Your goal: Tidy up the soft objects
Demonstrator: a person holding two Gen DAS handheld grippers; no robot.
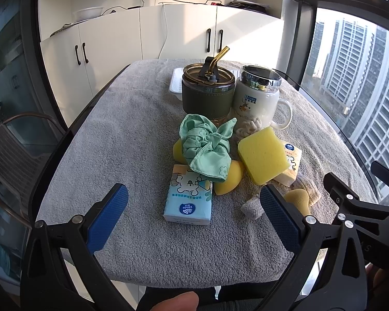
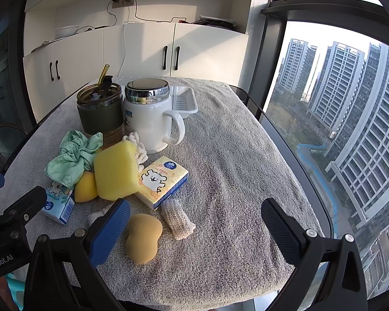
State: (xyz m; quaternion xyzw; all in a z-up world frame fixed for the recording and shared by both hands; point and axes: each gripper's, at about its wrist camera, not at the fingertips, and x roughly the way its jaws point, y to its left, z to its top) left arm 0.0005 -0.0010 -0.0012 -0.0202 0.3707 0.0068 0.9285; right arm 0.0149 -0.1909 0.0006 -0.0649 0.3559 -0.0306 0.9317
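A pile of soft things lies mid-table: a green cloth scrunchie [image 1: 206, 146] [image 2: 74, 156], a yellow sponge block [image 1: 263, 154] [image 2: 115, 168], a blue tissue pack [image 1: 189, 197] [image 2: 59, 202], a yellow tissue pack [image 2: 163, 181] [image 1: 291, 165], yellow makeup sponges [image 1: 229, 178] [image 2: 85, 186], a tan gourd-shaped puff [image 2: 142, 237] [image 1: 298, 198] and a knitted beige piece [image 2: 177, 219]. My left gripper [image 1: 194, 211] is open, its fingers either side of the blue pack's near end. My right gripper [image 2: 195, 229] is open just right of the puff.
Behind the pile stand a dark green tumbler with a straw [image 1: 207, 89] [image 2: 99, 108] and a white lidded mug [image 1: 259, 96] [image 2: 150, 115]. A white tray [image 2: 185, 101] [image 1: 175, 84] sits at the back. A grey towel [image 1: 132, 142] [image 2: 233, 160] covers the table. Windows are on the right.
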